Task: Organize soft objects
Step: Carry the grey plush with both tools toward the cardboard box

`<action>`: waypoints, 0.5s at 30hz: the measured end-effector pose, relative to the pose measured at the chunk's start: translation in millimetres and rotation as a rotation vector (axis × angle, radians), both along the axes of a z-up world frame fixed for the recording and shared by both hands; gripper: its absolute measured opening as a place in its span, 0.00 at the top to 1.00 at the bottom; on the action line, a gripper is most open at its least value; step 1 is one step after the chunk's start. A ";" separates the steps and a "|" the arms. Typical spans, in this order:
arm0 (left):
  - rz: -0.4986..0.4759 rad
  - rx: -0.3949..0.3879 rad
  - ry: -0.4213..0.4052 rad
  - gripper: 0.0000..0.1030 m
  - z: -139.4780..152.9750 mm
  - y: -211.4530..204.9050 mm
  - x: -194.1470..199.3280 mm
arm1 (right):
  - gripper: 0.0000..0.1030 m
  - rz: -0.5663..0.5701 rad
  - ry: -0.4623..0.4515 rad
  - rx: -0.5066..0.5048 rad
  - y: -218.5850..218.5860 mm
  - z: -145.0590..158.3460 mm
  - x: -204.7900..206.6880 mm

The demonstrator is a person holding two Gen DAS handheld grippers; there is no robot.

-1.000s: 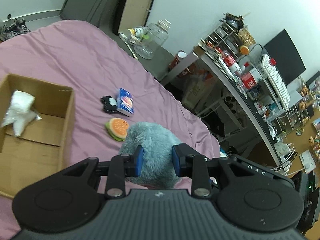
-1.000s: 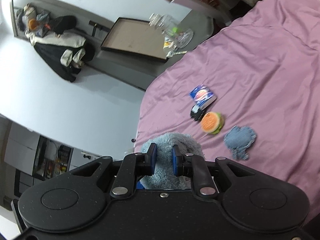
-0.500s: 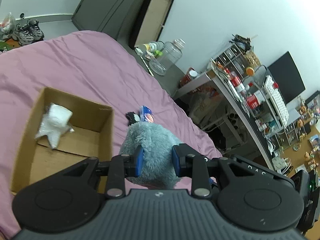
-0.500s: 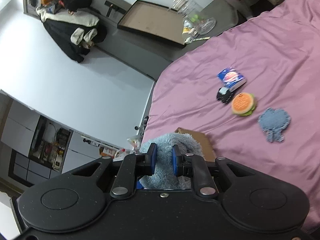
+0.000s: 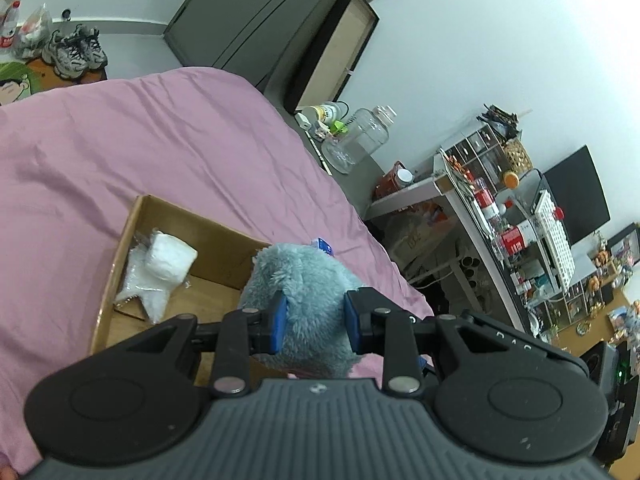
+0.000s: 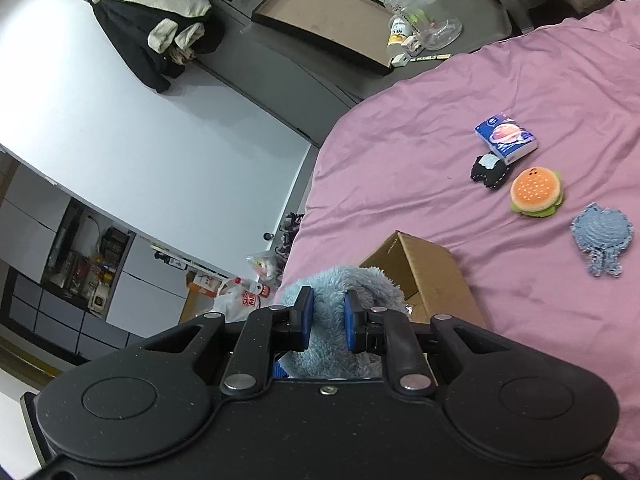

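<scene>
A: Left wrist view first. The left hand-held gripper (image 5: 314,322) is clamped on the fluffy blue plush (image 5: 298,280), which hangs over the near corner of the cardboard box (image 5: 132,220) on the bed (image 5: 120,140). A white plastic-wrapped bundle (image 5: 160,268) already lies inside.

B: What's the risk?

A: The plush looks bulky against the box opening. Let go here and it may catch on the rim and flop back onto the bed.

B: And the right wrist view?

A: The right hand-held gripper (image 6: 326,316) pinches another fold of the same plush, jaws narrow. If one side releases first, it could swing and tip the light box. The burger toy (image 6: 536,192), denim patch (image 6: 602,240), black toy (image 6: 490,170) and blue packet (image 6: 506,138) lie well apart, waiting.
</scene>
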State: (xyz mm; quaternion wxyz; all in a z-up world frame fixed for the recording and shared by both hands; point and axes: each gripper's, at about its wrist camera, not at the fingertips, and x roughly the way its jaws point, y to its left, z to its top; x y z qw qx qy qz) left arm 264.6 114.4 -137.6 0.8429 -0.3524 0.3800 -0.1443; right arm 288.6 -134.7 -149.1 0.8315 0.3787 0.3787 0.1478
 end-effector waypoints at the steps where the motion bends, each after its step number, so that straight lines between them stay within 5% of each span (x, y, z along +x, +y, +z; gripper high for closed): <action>1: 0.003 -0.010 0.005 0.72 -2.8 3.0 2.5 | 0.84 -0.001 0.002 -0.007 2.8 -1.0 2.2; 15: 0.004 -0.047 0.072 0.72 -43.0 10.7 35.8 | 0.83 -0.023 0.063 -0.102 17.2 -24.8 31.2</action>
